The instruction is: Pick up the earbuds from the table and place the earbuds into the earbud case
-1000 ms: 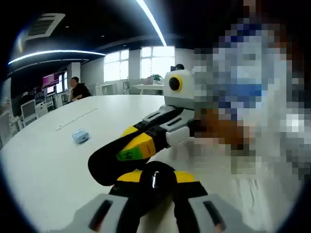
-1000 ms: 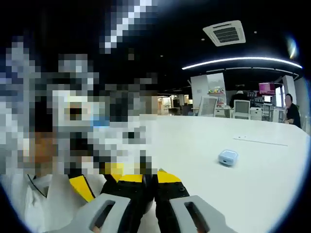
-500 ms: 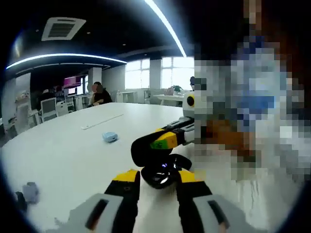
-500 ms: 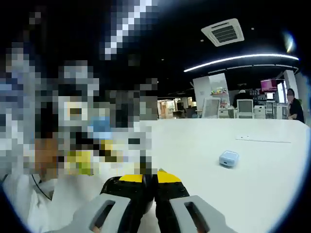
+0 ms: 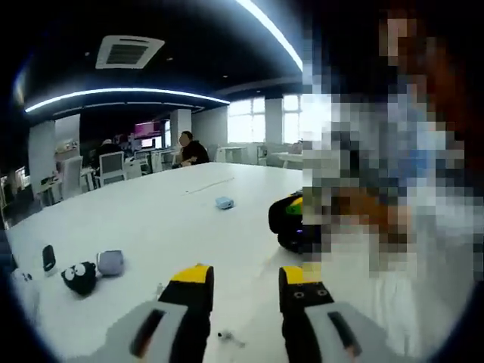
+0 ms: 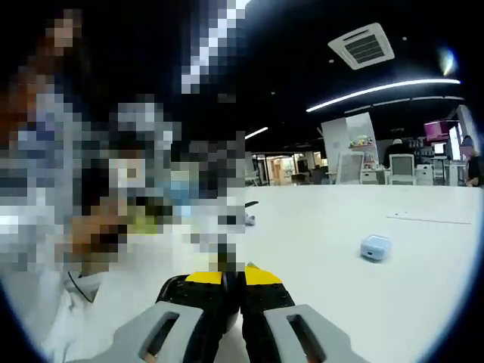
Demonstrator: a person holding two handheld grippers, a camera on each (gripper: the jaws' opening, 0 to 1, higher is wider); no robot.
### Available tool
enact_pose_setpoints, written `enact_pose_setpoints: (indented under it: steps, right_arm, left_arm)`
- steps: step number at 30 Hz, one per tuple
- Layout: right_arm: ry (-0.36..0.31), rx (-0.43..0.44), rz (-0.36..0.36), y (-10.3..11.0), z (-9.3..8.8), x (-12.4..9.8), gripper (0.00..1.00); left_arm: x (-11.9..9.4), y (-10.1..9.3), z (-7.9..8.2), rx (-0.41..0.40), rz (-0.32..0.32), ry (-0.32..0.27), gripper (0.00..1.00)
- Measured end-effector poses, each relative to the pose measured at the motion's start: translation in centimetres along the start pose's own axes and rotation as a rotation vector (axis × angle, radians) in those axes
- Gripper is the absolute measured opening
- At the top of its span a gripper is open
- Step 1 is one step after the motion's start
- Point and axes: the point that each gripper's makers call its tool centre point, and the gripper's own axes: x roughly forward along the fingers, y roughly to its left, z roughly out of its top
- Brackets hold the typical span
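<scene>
My left gripper [image 5: 242,291] is open low over the white table [image 5: 151,227], nothing between its jaws. A small white earbud [image 5: 227,336] lies on the table just in front of them. To the right, the right gripper's yellow and black tip [image 5: 291,212] hovers over a black rounded case [image 5: 293,236]; I cannot tell whether they touch. A pale blue earbud case [image 5: 224,203] lies farther out on the table. In the right gripper view my right gripper [image 6: 242,276] is shut, jaws pressed together, and the blue case [image 6: 376,247] lies to the right.
At the table's left edge sit a black toy with eyes [image 5: 78,277], a grey pouch [image 5: 110,262] and a small black item [image 5: 47,257]. A person [image 5: 186,148] sits at the far end. A person's body is close on the right.
The left gripper has opened and drawn back from the black case. The left view has swung, bringing the toy and pouch into sight. The right gripper stays shut.
</scene>
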Motion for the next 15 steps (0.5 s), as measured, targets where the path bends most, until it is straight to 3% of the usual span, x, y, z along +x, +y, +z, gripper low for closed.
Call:
enact_pose_setpoints:
  steps: [7, 12, 15]
  right_arm:
    - [0.01, -0.003, 0.027, 0.4, -0.3, 0.0, 0.06]
    - [0.012, -0.008, 0.032, 0.5, -0.4, 0.1, 0.06]
    - [0.013, -0.01, 0.039, 0.6, -0.4, 0.1, 0.06]
  left_arm:
    - [-2.5, 5.9, -2.9, 0.02, 0.174, 0.097, 0.38]
    - [-2.4, 8.2, -4.6, -0.005, 0.202, 0.119, 0.39]
    - [-1.8, 9.5, -5.7, -0.065, 0.192, 0.118, 0.42]
